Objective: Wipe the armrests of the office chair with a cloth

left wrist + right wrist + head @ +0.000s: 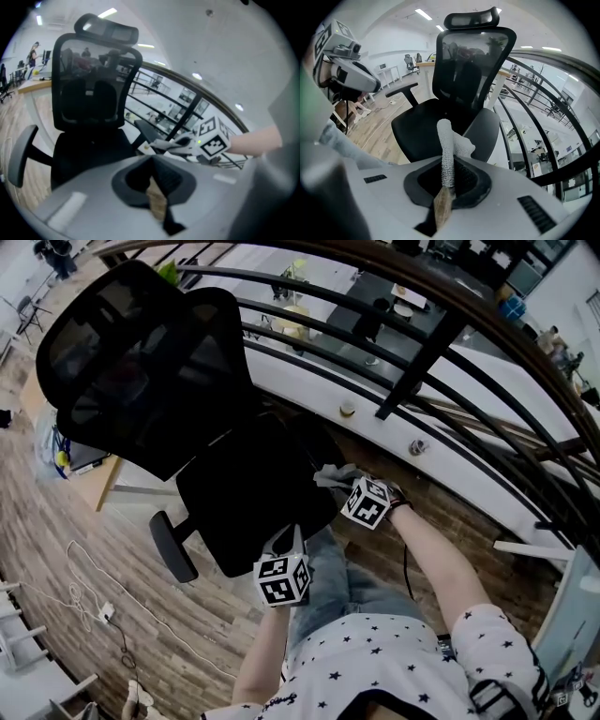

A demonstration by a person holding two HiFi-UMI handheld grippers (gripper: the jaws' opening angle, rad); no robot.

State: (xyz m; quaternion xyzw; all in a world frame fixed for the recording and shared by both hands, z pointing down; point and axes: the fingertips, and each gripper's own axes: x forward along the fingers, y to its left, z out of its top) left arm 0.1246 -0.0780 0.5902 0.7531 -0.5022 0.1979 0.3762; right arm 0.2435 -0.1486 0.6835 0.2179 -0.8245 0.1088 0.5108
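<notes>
Wood floor [66,521] and railing [441,343] surrounded the office chair [141,362] in the head view, where the right tongs [345,482] gripped the cloth [330,474] at the seat's [253,488] edge. The left gripper view showed the left tongs [157,199] closed and empty. In the right gripper view the near armrest [483,129] lay just beyond the cloth, running lengthwise away.

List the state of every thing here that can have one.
Cloth, bunched, one end pinched, the rest sticking out free.
Right gripper, fingers shut on the cloth.
Left gripper, fingers shut, nothing between them.
Office chair, upright, seat empty.
Armrest away from the cloth, bare, no gripper on it.
</notes>
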